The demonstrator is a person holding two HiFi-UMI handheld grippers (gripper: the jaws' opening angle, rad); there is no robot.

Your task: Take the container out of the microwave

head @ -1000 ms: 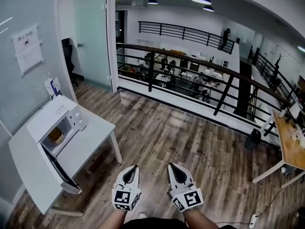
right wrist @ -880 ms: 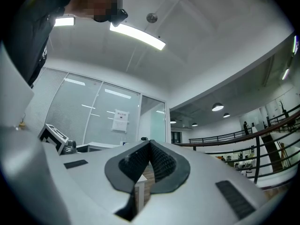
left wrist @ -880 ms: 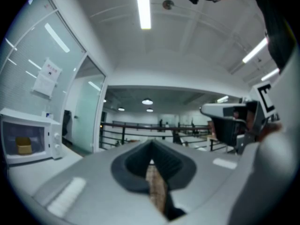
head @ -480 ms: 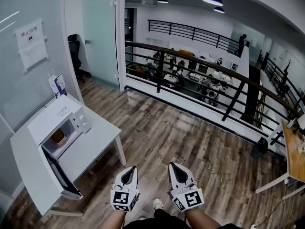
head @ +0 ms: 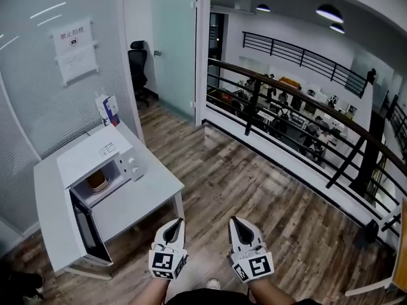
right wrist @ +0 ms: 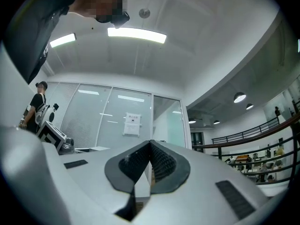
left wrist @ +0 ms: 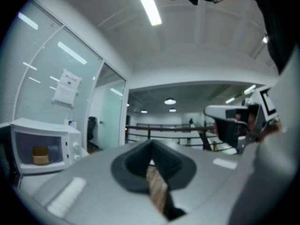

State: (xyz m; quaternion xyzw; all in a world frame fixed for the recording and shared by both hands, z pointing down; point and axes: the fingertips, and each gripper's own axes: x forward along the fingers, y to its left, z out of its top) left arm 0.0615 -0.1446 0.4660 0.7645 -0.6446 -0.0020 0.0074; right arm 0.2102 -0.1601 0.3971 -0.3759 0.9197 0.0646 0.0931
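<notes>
Hovering empty, left claw (head: 178, 221) and right claw (head: 233, 220) are pressed together. Unopened, they would shove the container (head: 97, 182) deeper.

The small tan container (head: 97, 182) inside the open white microwave oven (head: 89, 157) is half hidden by the cavity's upper edge, and its shape is too small to tell. Print on the white paper notice (head: 75, 46) stuck to the glass wall is unreadable. The picture's bottom edge cuts off the person's forearms (head: 150, 293).
</notes>
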